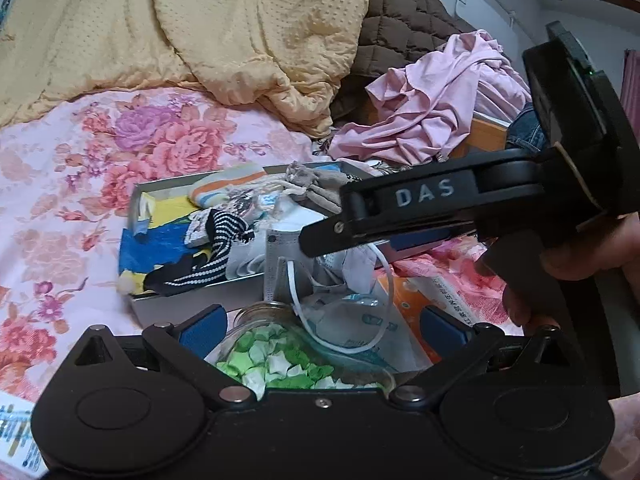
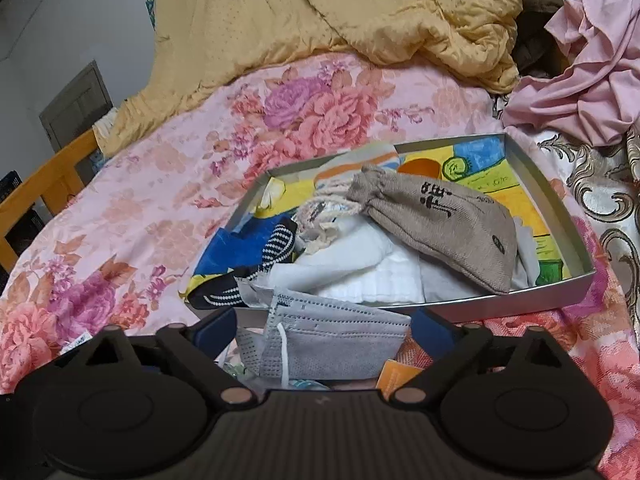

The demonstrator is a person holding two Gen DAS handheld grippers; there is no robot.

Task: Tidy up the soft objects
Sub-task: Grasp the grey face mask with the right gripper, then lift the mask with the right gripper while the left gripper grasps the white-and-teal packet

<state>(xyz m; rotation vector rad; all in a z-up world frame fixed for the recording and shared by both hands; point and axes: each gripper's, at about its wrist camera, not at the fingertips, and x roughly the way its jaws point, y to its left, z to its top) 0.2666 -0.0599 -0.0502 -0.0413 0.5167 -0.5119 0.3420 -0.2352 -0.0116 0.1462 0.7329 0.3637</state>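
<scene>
Over the bed (image 2: 160,168), both grippers are gaping wide: right gripper (image 2: 324,328) straddling a grey face mask (image 2: 332,344), left gripper (image 1: 324,324) straddling a jar of paper stars (image 1: 296,360).

The bedsheet (image 2: 160,184) is pink with red and purple roses. The quilt (image 2: 320,12) is pale yellow, the crumpled garment (image 2: 592,76) lilac-pink, the face mask (image 2: 336,344) grey, the drawstring pouch (image 2: 440,224) beige, the sock (image 1: 218,248) black-and-white striped.

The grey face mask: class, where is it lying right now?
In the right wrist view, the grey face mask lies bottom centre, just outside the metal tray's near wall, between the open right gripper's fingers.
</scene>
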